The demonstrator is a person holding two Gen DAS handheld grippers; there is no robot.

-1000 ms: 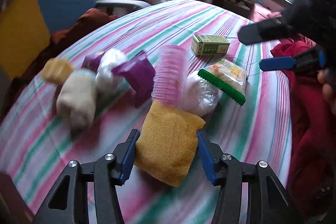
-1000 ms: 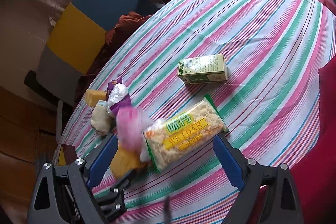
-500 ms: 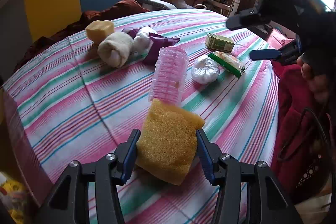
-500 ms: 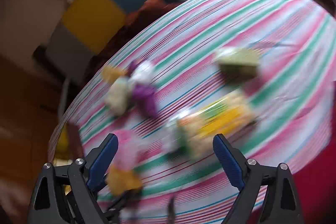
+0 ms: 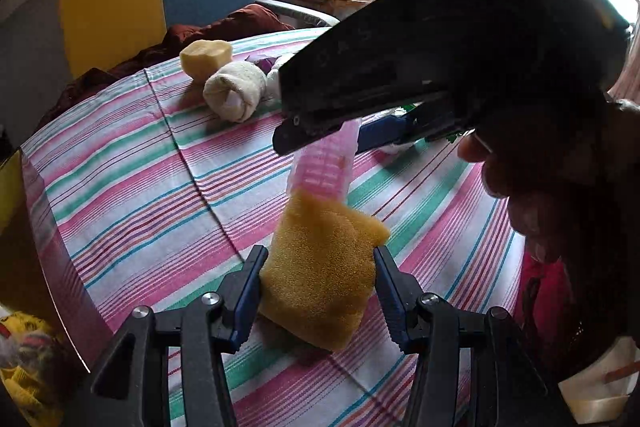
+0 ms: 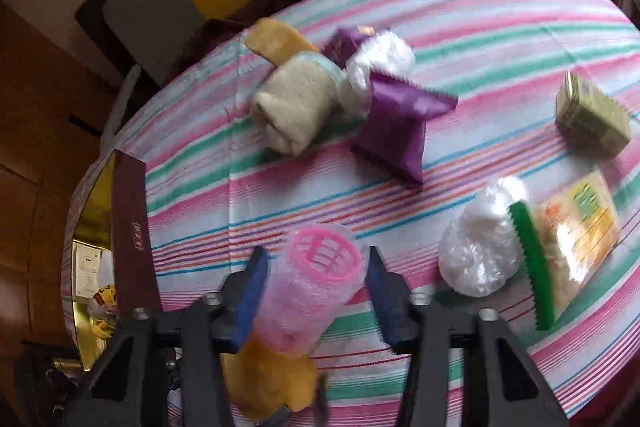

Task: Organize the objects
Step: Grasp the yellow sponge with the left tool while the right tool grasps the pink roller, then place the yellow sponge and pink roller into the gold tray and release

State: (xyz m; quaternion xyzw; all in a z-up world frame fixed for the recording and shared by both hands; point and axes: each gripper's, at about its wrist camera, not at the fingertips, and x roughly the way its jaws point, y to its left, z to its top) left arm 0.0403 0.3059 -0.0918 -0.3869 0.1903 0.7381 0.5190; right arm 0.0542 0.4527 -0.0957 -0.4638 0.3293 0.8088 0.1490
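Left wrist: left claw (image 5: 318, 267) pinching one sponge (image 5: 320, 271), right claw (image 6: 314, 269) spread (around one pink cup (image 6: 316, 279)).

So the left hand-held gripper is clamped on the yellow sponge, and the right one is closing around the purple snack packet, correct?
Not quite. The left hand-held gripper does clamp the yellow sponge, but the right hand-held gripper straddles the pink plastic cup stack, not the purple snack packet, which lies farther off on the tablecloth. The right wrist view shows it.
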